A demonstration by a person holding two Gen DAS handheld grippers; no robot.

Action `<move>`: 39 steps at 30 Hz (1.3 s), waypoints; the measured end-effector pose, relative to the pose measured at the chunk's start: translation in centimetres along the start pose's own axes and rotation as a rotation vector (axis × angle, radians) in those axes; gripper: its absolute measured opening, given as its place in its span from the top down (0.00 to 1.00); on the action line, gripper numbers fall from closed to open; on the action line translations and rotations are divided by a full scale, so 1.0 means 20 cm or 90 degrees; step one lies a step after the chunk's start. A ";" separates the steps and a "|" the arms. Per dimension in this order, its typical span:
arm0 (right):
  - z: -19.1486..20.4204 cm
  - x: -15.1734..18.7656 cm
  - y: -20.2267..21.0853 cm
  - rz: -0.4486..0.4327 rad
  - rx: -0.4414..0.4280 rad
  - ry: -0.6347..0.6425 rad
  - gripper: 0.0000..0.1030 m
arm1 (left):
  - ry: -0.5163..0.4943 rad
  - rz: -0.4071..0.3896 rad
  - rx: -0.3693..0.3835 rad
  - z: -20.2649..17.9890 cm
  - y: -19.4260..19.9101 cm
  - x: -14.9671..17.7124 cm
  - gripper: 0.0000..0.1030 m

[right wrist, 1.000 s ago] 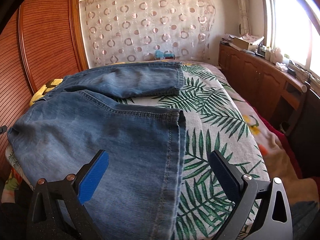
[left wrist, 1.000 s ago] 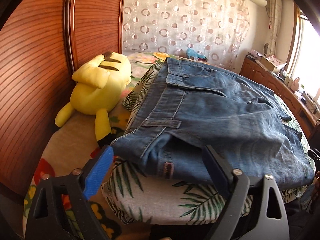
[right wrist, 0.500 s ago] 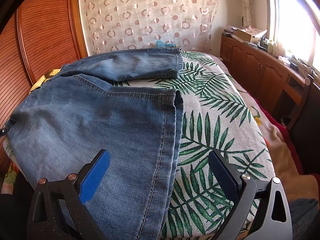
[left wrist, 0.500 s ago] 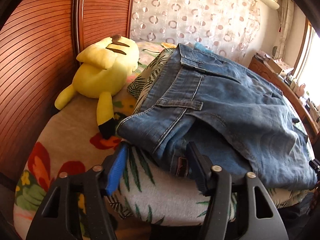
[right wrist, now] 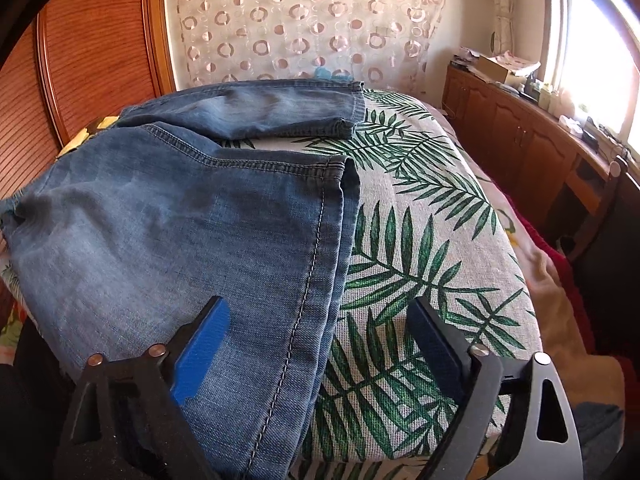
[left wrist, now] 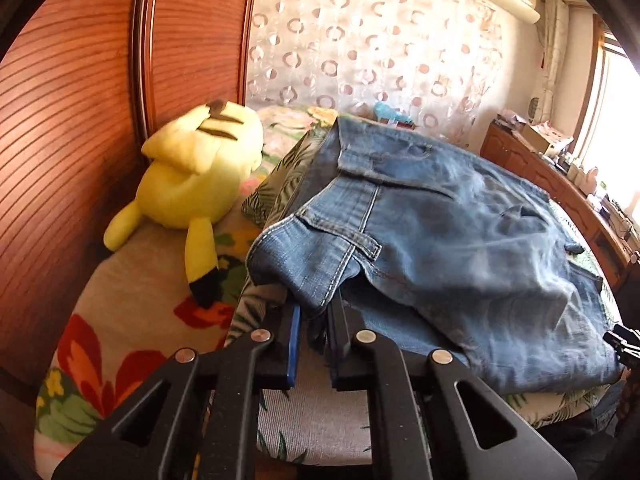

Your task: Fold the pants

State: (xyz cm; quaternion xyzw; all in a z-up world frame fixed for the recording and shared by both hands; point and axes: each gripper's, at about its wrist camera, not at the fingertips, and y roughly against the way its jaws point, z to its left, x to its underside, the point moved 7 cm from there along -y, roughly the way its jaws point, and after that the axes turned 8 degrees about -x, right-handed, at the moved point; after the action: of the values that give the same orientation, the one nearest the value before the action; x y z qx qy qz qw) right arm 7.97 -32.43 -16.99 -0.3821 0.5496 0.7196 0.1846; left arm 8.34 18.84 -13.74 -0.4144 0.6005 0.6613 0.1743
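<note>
The faded blue denim pants [left wrist: 460, 240] lie flat on the grey cushion printed with green palm leaves [right wrist: 432, 240], which rests on the flowered bedspread [left wrist: 120, 320]; in the left wrist view the waistband end sits nearest the camera at 6 o'clock and the cloth runs away toward 2 o'clock. The left gripper [left wrist: 312, 340] has its jaws drawn close together, pinching the near waistband corner between the blue pad [left wrist: 295, 344] and the black one. In the right wrist view the long axis of the pants runs from 9 o'clock, where the seat is, toward 3 o'clock, where both hems end; the near leg covers the lower left of the view and the far leg [right wrist: 256, 110] lies parallel beyond it at 12 o'clock, a strip of cushion showing between them near the hems. The right gripper [right wrist: 320, 344] hovers with its jaws spread wide over the near leg's hem edge, one blue pad [right wrist: 202, 354] above denim, the other above bare cushion. A yellow plush toy [left wrist: 196, 184] leans at 10 o'clock against the ribbed red-brown wooden panel [left wrist: 60, 120]; a sheer curtain with ring patterns [right wrist: 304, 28] hangs at 12 o'clock.
</note>
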 end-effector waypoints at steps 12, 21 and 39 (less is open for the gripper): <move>0.02 -0.03 0.04 0.015 -0.016 0.019 0.32 | -0.029 -0.046 0.012 -0.09 0.07 -0.12 0.89; 0.08 -0.07 0.02 0.018 -0.044 0.037 0.86 | -0.051 -0.091 0.033 -0.21 0.13 -0.25 0.91; 0.08 -0.48 0.18 -0.098 -0.063 0.088 0.92 | -0.075 -0.189 0.072 -0.44 0.24 -0.64 0.91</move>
State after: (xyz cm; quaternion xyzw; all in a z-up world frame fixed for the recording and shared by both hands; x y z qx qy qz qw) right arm 11.01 -30.61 -7.30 -0.4808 0.4937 0.7014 0.1820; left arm 15.40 12.99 -0.34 -0.4482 0.5576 0.6170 0.3279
